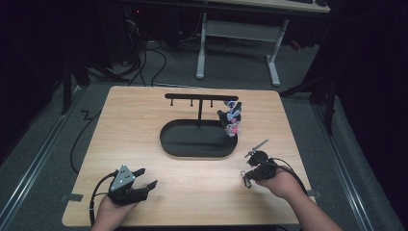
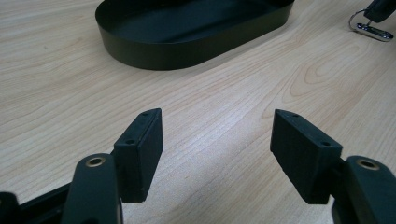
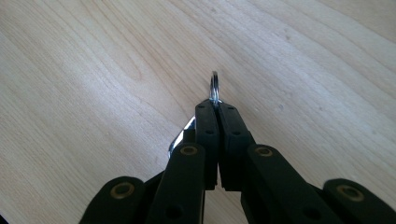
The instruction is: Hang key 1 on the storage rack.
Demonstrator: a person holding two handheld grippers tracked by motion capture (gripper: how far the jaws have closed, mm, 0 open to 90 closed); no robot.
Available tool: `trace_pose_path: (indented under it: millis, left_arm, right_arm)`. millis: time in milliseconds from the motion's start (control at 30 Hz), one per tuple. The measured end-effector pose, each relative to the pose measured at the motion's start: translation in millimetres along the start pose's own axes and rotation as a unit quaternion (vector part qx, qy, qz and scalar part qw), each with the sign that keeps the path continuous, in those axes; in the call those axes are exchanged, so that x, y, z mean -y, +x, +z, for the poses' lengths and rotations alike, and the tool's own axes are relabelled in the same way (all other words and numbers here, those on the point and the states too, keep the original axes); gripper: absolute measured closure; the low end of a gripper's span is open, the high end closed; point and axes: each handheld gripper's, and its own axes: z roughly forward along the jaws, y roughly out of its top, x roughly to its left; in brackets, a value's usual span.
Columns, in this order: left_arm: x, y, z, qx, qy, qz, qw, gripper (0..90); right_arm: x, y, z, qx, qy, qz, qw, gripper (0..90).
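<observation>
Wooden table (image 1: 192,192): right gripper (image 3: 215,106) jaws pinch half-hidden key ring (image 3: 214,86); left gripper (image 2: 217,140) agape, empty.

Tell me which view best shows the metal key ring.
The right gripper view: the key ring sits pinched edge-on between the right gripper's shut jaws. The left gripper view shows it small and distant; the high view, a tiny glint.

Table layout: tray at centre, a gripper at each near corner.

Oval tray (image 1: 198,139) sits mid-table (image 1: 144,110); a T-shaped stand (image 1: 199,103) rises from its far part, keychains (image 1: 232,118) hanging at the bar's right end. Left gripper (image 1: 146,178) lies near-left of the tray, right gripper (image 1: 246,177) near-right, a key ring (image 3: 214,86) between its jaws, just above the tabletop.
</observation>
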Motion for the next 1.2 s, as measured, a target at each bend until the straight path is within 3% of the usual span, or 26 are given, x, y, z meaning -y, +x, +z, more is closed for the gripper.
trace_pose_path:
  millis: [333, 367, 767, 900, 967, 1000, 1200]
  left_arm:
    - [-0.1, -0.5, 0.3, 0.0, 0.001, 0.001, 1.0, 35.2]
    - [-0.1, -0.4, 0.2, 0.0, 0.001, 0.0, 1.0, 35.2]
    - [-0.1, 0.9, -0.8, 0.0, -0.002, -0.002, 1.0, 35.1]
    - [-0.1, 0.9, -1.5, -0.001, -0.002, -0.003, 1.0, 35.1]
    - [0.0, 0.6, -1.6, -0.001, -0.002, -0.003, 1.0, 35.1]
    - [0.1, 0.5, -1.5, -0.002, -0.003, -0.003, 1.0, 35.1]
    - [0.2, 0.4, -1.5, -0.002, -0.003, -0.003, 1.0, 35.1]
  right_arm:
    - [5.0, -2.9, -1.1, 0.011, 0.0, 0.011, 0.9999, 86.1]
    - [5.3, -0.8, -0.6, 0.013, 0.006, 0.027, 0.9995, 85.7]
    - [2.4, 0.2, 3.9, 0.014, 0.004, 0.007, 0.9999, 89.0]
    - [0.4, 2.5, -4.6, 0.012, -0.003, -0.001, 0.9999, 89.1]
    - [0.3, 6.6, -10.9, 0.01, 0.002, 0.017, 0.9998, 89.0]
    - [-0.3, 5.2, -13.9, 0.009, -0.004, -0.001, 0.9999, 89.0]
    - [-0.6, 6.8, -32.4, 0.006, -0.012, 0.003, 0.9999, 89.0]
